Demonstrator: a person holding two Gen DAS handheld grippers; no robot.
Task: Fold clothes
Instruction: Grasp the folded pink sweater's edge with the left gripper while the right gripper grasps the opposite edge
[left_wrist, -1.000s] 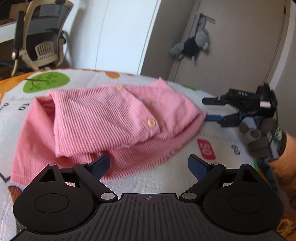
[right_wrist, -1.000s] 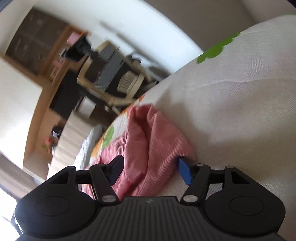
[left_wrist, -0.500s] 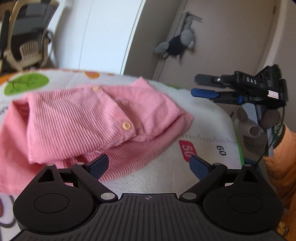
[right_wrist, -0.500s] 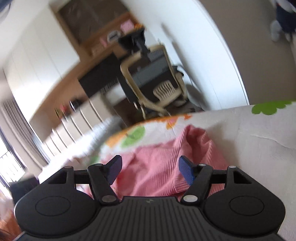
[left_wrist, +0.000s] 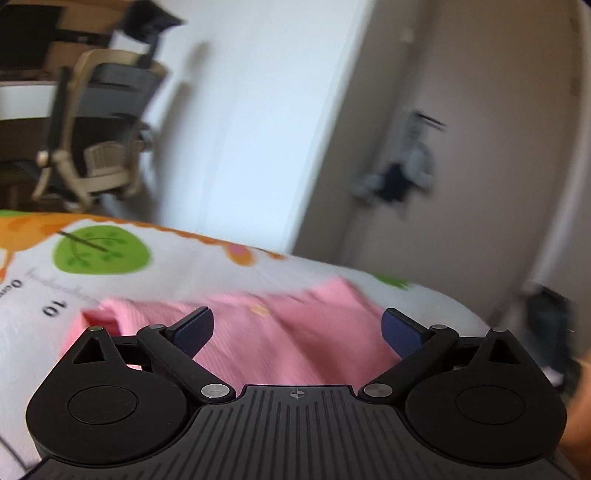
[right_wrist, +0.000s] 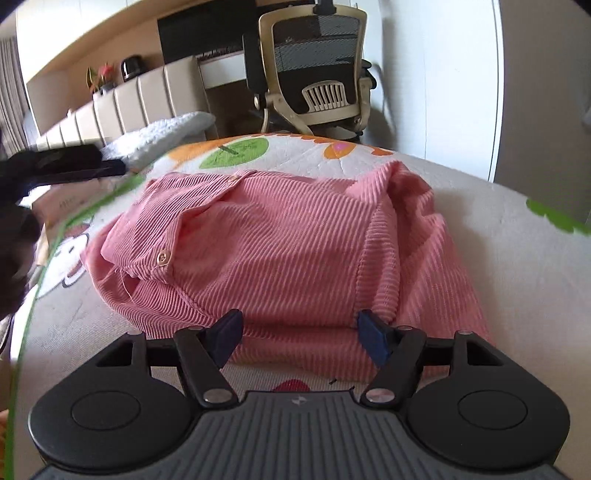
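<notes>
A pink ribbed garment with buttons lies folded on a white printed mat. My right gripper is open, its blue fingertips just over the garment's near edge with nothing between them. The left wrist view is blurred: the same pink garment lies low beyond my left gripper, which is open and holds nothing. The left gripper also shows as a dark blurred shape at the left of the right wrist view.
An office chair and a desk stand beyond the mat. A padded headboard and a white pillow lie at the back left. A stuffed toy hangs on a door. An orange sleeve shows at the right edge.
My right gripper swung round and now faces the garment squarely from its near edge. My left gripper tilted upward and moved; its view is now blurred and mostly shows the wall and door.
</notes>
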